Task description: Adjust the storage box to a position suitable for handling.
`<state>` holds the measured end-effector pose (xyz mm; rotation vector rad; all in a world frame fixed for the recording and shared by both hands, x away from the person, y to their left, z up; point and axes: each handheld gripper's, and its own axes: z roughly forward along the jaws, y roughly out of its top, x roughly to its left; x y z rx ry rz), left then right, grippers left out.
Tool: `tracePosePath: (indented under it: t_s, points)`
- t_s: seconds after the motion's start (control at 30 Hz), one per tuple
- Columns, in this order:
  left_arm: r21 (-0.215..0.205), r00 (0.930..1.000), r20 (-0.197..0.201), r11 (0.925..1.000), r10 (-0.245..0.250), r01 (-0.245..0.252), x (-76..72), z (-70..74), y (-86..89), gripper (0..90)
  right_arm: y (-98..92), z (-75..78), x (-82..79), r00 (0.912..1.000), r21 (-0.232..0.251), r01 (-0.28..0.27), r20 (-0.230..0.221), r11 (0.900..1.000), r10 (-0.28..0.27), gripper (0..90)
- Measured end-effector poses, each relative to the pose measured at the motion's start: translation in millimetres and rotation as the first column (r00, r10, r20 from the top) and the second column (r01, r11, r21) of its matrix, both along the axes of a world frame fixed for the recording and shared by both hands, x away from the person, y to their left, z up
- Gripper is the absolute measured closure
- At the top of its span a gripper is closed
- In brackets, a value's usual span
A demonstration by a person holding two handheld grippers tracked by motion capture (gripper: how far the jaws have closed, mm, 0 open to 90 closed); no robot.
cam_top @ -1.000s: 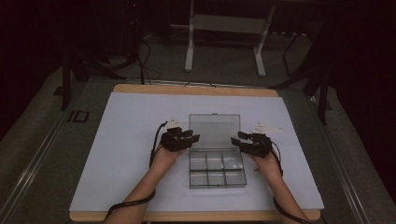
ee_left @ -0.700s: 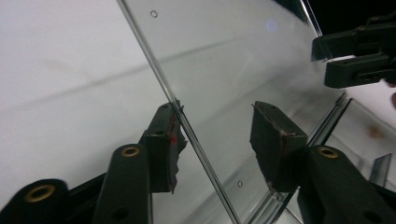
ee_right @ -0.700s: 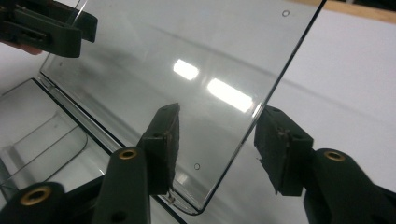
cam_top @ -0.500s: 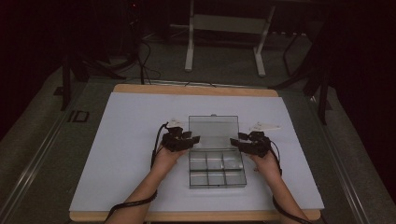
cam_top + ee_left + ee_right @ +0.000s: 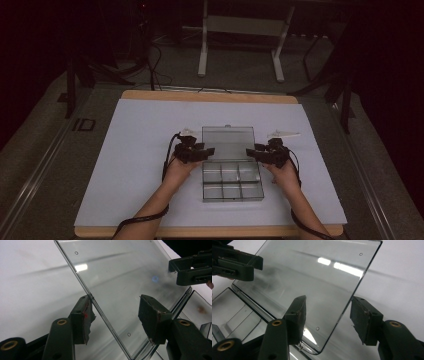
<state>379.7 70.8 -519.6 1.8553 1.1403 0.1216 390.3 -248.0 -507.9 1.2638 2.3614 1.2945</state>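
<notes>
Clear compartment box [image 5: 232, 177] lies open between both grippers; its lid [image 5: 120, 285] edge sits inside the left gripper [image 5: 116, 315] and right gripper [image 5: 327, 317], both having just been opening, pads apart. Released lid could drop back or shift the box

A white mat [image 5: 130, 165] covers the wooden table [image 5: 210, 95]; a metal stand [image 5: 242, 30] rises behind.

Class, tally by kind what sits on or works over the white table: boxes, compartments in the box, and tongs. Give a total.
Clear plastic hinged box, lid open: 1
Compartments in its tray: 6
Black two-jaw tongs, left and right: 2
Total: 9
</notes>
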Motion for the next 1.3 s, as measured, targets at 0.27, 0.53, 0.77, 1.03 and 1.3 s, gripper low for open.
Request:
tracePosePath:
  t_s: [0.27, 0.53, 0.77, 1.03, 1.3]
  points:
    - [-0.049, 0.9964, -0.085, 0.9987, 0.005, -0.009, 5.6, -8.7, 4.6, 41.2, 3.1, -2.2, 0.4, 0.9999, -0.035, 0.003, -0.013, 0.999, -0.004, 45.6]
    - [0.002, 0.9973, -0.072, 0.9999, 0.01, -0.01, 5.2, -10.3, 2.0, 36.7, 7.1, -4.6, -0.1, 0.9999, -0.061, -0.008, -0.009, 0.998, 0.008, 45.0]
    - [0.016, 0.9993, -0.026, 0.9995, -0.025, 0.026, 1.6, -4.1, 1.5, 26.0, 8.3, -2.0, -0.2, 0.9999, -0.069, -0.015, 0.003, 0.998, 0.015, 43.8]
    - [0.048, 0.998, 0.031, 0.9974, -0.055, 0.053, -4.1, 3.7, 2.4, 17.3, 11.7, 1.8, -1.9, 0.9995, -0.072, -0.024, 0.018, 0.997, 0.026, 39.8]
    - [0.112, 0.9935, 0.096, 0.9924, -0.062, 0.051, -12.7, 13.5, -1.0, 2.6, 10.5, 7.4, -3.3, 0.999, -0.071, -0.03, 0.03, 0.997, 0.032, 38.5]
